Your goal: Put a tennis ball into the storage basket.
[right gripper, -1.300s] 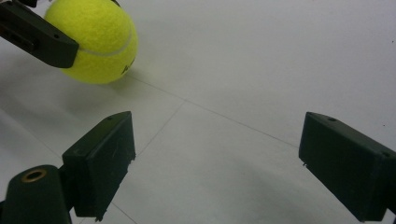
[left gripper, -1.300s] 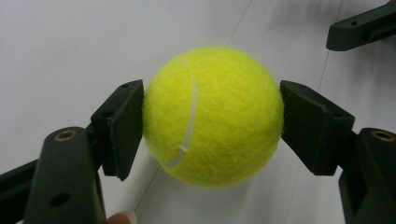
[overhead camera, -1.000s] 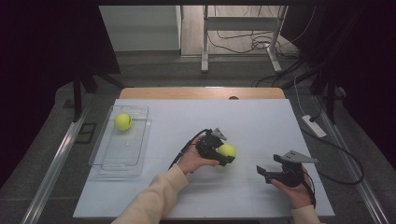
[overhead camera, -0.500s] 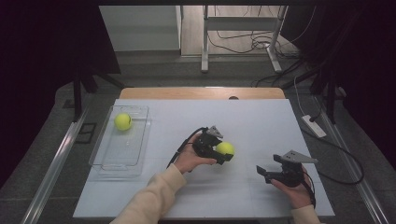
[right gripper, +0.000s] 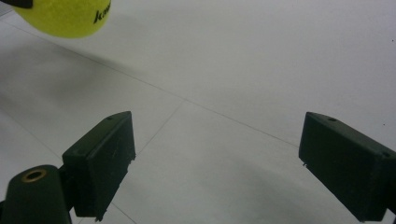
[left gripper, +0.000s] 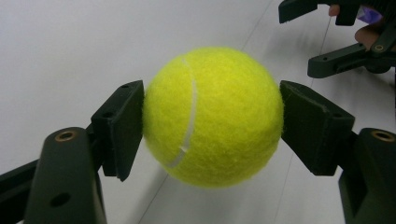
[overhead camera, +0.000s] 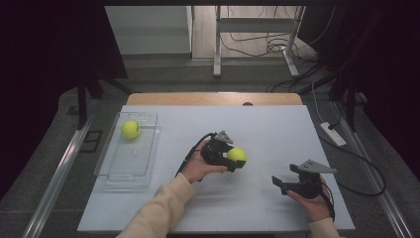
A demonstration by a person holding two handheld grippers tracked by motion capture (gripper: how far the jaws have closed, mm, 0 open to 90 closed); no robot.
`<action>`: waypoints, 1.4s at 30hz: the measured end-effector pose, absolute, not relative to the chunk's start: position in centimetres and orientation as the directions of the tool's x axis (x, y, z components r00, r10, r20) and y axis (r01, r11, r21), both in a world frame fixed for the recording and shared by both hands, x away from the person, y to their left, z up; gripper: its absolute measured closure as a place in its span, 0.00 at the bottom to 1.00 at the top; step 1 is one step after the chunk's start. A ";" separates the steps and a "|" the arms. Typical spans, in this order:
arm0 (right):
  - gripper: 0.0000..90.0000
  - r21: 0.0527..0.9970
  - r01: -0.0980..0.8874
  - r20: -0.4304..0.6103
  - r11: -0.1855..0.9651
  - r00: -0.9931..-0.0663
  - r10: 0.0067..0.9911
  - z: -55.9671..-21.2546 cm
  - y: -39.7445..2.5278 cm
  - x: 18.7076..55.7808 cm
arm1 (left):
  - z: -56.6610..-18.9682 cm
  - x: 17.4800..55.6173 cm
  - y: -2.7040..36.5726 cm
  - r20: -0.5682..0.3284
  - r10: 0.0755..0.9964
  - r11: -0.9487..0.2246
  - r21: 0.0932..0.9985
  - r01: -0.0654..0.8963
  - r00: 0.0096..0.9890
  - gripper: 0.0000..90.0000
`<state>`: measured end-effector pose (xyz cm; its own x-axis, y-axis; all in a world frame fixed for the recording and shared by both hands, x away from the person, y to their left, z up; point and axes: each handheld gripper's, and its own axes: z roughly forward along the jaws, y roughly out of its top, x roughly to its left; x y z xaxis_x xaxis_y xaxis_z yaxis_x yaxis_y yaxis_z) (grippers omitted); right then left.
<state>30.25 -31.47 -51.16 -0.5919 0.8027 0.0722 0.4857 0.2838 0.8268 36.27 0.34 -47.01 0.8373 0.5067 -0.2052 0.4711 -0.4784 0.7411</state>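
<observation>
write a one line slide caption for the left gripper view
Left gripper clamps a yellow tennis ball between its black jaws above the white table.

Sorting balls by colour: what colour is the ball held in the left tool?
Bright yellow-green with a white curved seam; the ball shows best in the left gripper view.

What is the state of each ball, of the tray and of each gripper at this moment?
left gripper: shut on the held tennis ball, one jaw on each side.
held tennis ball: clamped, seems lifted off the table.
right gripper: open, nothing between its jaws.
second tennis ball: lies loose in the tray's far end.
clear tray: upright on the table, holds one ball.
</observation>
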 end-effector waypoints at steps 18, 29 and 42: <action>0.12 0.832 0.481 0.075 0.275 -0.590 0.804 -51.0 -31.5 30.2 | -45.5 35.6 2.0 -0.173 0.548 -0.441 0.772 0.458 0.819 0.30; 0.12 0.836 0.478 0.078 0.271 -0.592 0.802 -50.9 -31.4 30.2 | -45.1 35.2 3.5 -0.176 0.565 -0.396 0.799 0.453 0.806 0.30; 0.12 0.842 0.472 0.090 0.259 -0.597 0.797 -50.7 -31.0 30.0 | -44.7 35.1 5.9 -0.183 0.592 -0.353 0.817 0.456 0.785 0.30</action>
